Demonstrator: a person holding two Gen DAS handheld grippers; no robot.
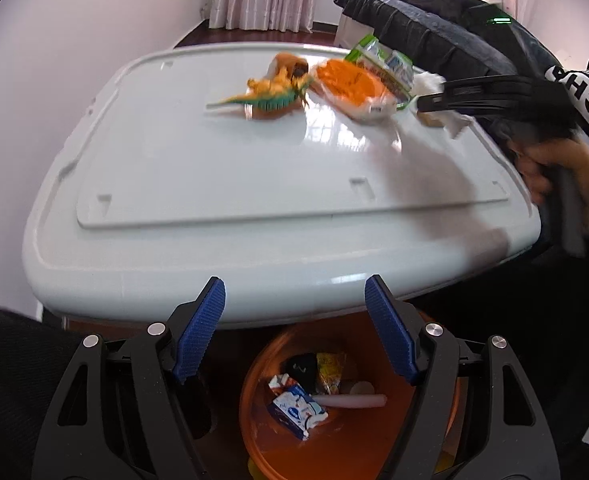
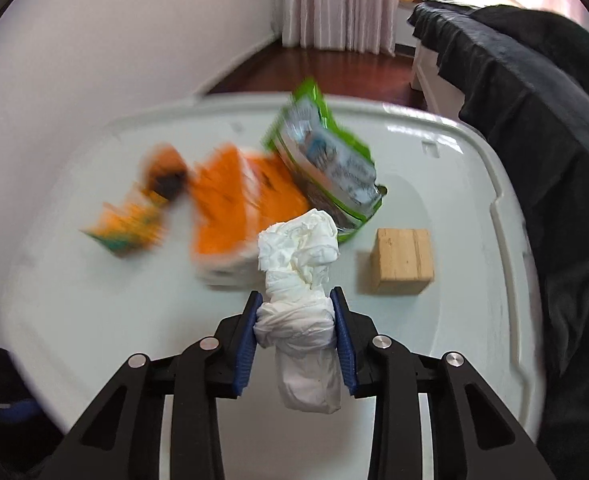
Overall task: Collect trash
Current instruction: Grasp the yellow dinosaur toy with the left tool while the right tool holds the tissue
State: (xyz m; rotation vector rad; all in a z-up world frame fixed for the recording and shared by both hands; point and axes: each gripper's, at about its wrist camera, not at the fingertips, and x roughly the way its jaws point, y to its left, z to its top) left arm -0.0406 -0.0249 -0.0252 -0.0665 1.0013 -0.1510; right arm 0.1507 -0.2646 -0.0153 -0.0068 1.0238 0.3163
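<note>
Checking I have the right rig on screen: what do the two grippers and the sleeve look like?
Both the left gripper and the right gripper have black linkage frames with silver pivot bolts and ribbed blue pads. The sleeve is white with black lettering, beside dark fabric.

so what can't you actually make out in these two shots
- Orange packet and toy dinosaur, right wrist view: motion blur smears the print and shape.
- Orange bin, left wrist view: the white table's edge and the left gripper hide its rim.
- Crumpled tissue, left wrist view: mostly hidden behind the right gripper.
- Green wrapper: lettering too blurred to read.
</note>
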